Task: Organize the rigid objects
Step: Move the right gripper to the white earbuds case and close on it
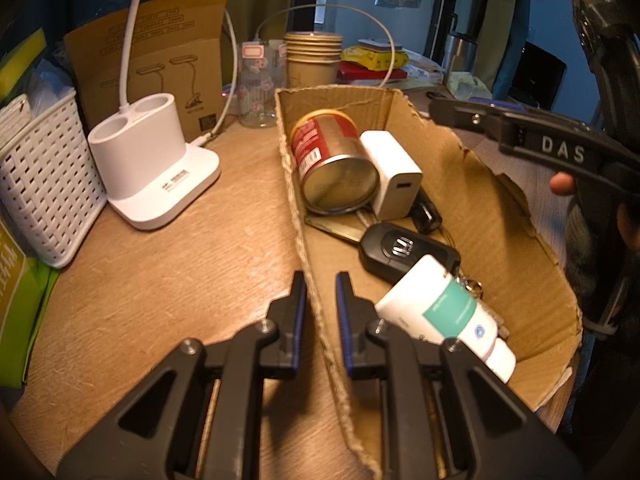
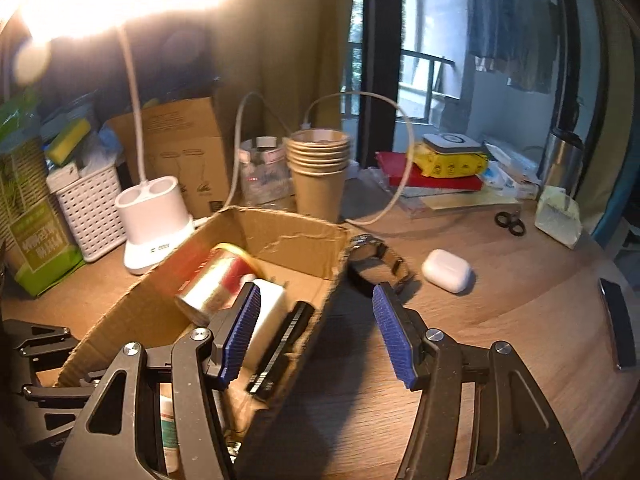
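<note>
- Already in the cardboard box (image 1: 480,184), mid-table: a red can (image 1: 334,160) lying on its side, a white charger (image 1: 394,172) touching it, a car key (image 1: 404,250) and a white-and-teal tube (image 1: 444,312).
- Still out on the table (image 2: 500,320), judging by the task: a wristwatch (image 2: 372,258) just beside the box's far corner, a white earbud case (image 2: 447,270) near it, and a dark phone-like slab (image 2: 618,324) by the table's right edge. Roughly halfway, then.
- Clamped tight on the box's left wall: the left hand-held gripper (image 1: 321,280), apparently steadying the box.
- Spread apart and empty: the right hand-held gripper (image 2: 316,300), one finger over the box's inside, the other over bare table, short of the wristwatch.
- Visible from the left wrist only: the key and most of the tube, plus the pinch on the wall.
- Visible from the right wrist only: every loose item, plus scissors (image 2: 510,222) toward the far right corner.
</note>
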`<action>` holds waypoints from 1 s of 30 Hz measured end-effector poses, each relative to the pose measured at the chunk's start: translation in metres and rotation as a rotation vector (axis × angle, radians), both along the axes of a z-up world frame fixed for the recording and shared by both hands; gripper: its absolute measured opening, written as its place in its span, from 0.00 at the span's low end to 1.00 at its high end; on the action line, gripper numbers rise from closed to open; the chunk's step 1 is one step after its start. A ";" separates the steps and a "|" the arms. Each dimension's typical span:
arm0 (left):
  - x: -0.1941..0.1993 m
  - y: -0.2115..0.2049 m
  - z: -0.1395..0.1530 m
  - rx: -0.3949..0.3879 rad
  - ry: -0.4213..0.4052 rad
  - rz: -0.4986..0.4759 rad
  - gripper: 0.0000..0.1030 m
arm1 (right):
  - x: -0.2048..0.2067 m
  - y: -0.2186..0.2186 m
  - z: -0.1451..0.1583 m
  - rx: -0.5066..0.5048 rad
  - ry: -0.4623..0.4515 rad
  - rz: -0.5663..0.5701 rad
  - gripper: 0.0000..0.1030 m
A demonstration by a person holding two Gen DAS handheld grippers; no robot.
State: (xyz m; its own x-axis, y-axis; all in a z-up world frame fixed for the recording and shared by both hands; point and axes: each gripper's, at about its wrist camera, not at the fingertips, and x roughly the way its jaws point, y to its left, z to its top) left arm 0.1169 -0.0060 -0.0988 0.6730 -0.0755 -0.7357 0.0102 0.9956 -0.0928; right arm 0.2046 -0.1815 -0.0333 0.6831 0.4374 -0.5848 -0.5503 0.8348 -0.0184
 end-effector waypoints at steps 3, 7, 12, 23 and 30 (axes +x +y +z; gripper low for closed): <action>0.000 0.000 0.000 0.000 0.000 0.000 0.15 | 0.007 -0.009 0.000 0.002 -0.005 -0.028 0.60; 0.000 0.000 0.000 0.000 0.000 0.000 0.15 | 0.017 -0.021 -0.001 0.002 -0.008 -0.064 0.60; 0.000 0.000 0.000 0.000 0.000 0.000 0.15 | 0.040 -0.036 -0.009 -0.011 0.006 -0.124 0.60; 0.000 0.000 0.000 0.000 0.000 0.000 0.15 | 0.093 -0.060 -0.032 -0.031 0.068 -0.216 0.60; 0.000 -0.001 0.000 0.000 0.000 0.000 0.15 | 0.112 -0.055 -0.039 -0.074 0.079 -0.219 0.60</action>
State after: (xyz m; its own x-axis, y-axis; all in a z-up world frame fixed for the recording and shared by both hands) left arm 0.1169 -0.0065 -0.0987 0.6731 -0.0755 -0.7357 0.0103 0.9956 -0.0927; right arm 0.3164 -0.2366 -0.0727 0.7078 0.2380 -0.6651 -0.3588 0.9322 -0.0484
